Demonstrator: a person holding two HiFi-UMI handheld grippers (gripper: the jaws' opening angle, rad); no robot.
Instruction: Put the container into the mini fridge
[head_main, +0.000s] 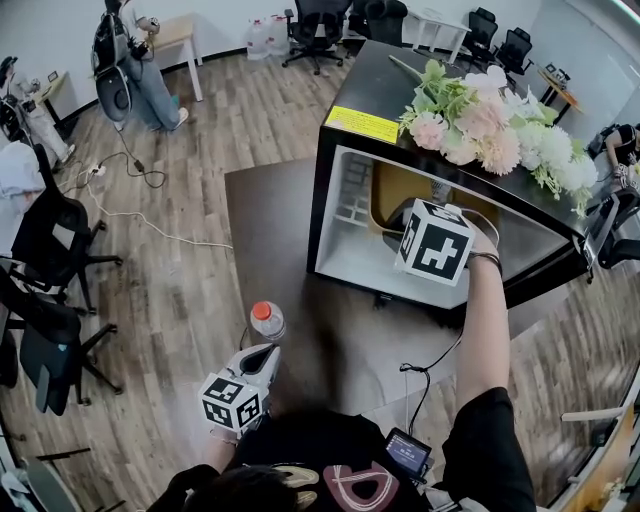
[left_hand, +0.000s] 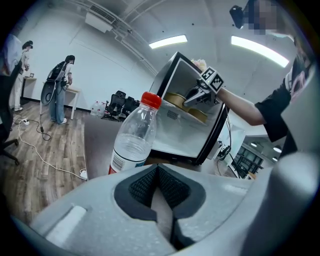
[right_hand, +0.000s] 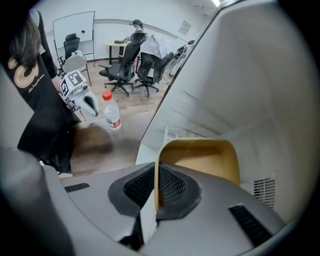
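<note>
The black mini fridge (head_main: 345, 150) stands open on a dark table, its white inside facing me. My right gripper (head_main: 412, 222) reaches into it, shut on the left rim of a tan open container (right_hand: 200, 160). The rim runs upright between the pads of the right gripper (right_hand: 156, 186), and the container (head_main: 400, 195) sits within the fridge's white walls. My left gripper (head_main: 260, 355) hangs low at the table's near edge, shut with nothing in it. In its own view the left gripper (left_hand: 159, 176) points past a bottle toward the fridge (left_hand: 197, 125).
A clear water bottle with a red cap (head_main: 267, 320) stands right in front of the left gripper. A bunch of artificial flowers (head_main: 495, 125) lies on top of the fridge. Office chairs (head_main: 50, 240) and floor cables (head_main: 150, 225) are at the left; a person (head_main: 130, 60) stands far back.
</note>
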